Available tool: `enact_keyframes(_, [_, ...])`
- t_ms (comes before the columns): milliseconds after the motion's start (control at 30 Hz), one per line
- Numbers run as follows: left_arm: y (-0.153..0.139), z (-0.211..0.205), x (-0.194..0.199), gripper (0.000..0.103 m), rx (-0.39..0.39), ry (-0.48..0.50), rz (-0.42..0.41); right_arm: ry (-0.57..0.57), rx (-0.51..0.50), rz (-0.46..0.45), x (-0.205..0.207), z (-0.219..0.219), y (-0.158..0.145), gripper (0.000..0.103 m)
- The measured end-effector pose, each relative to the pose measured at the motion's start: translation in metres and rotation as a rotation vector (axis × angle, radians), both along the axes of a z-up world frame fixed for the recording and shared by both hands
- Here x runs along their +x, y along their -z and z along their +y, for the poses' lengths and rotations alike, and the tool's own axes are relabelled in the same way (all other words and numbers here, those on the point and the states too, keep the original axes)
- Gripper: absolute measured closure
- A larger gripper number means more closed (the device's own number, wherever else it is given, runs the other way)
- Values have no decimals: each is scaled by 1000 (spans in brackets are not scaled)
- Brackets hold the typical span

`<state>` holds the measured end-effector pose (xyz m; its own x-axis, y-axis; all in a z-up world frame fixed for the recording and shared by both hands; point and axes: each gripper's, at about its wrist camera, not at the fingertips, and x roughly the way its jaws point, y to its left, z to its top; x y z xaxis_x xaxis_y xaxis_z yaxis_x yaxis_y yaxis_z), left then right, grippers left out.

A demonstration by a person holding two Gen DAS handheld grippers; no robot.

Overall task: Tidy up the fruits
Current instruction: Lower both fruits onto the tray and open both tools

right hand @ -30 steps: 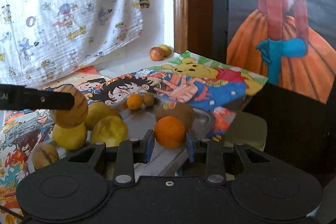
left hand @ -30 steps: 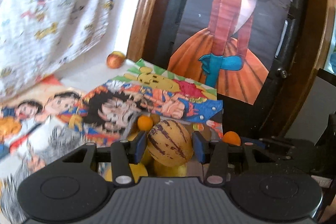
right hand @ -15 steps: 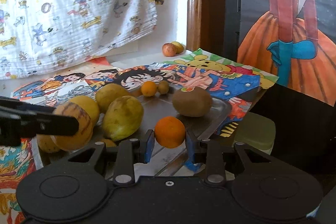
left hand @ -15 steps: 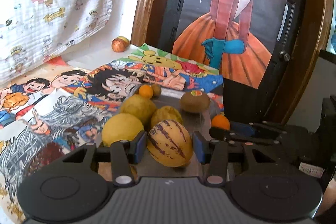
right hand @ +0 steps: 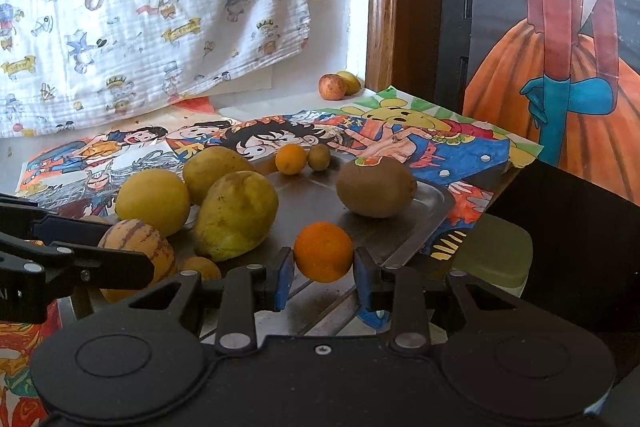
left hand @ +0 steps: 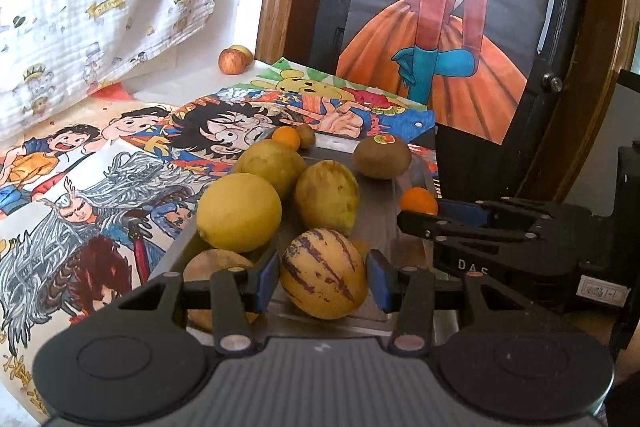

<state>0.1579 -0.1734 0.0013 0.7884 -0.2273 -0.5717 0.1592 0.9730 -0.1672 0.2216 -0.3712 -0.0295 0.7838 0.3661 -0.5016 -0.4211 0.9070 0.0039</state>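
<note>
1. Desk [right hand: 16, 155], cartoon-papered; metal tray [right hand: 436, 203] as landmark.
2. Left gripper [left hand: 322, 275]: clamped on striped melon [left hand: 324, 273], over tray's near edge; probably firm, smooth, hold across its middle.
3. Right gripper [right hand: 323, 279]: clamped on small orange [right hand: 323, 251], over tray's near edge.

Left gripper [left hand: 323, 275] clamped on striped fruit; right gripper [right hand: 323, 273] clamped on orange.

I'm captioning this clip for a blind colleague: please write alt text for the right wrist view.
The right gripper holds a small round orange between its blue pads over the near edge of a metal tray. The tray carries yellow fruits, a brown kiwi with a sticker and two tiny fruits. At left, the left gripper holds a purple-striped yellow melon.
</note>
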Motion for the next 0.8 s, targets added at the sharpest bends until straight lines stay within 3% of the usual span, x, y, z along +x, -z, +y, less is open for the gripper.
enact_keyframes(800, [2, 2, 3, 47, -18, 11, -5, 9, 24, -1, 0, -1, 2, 69])
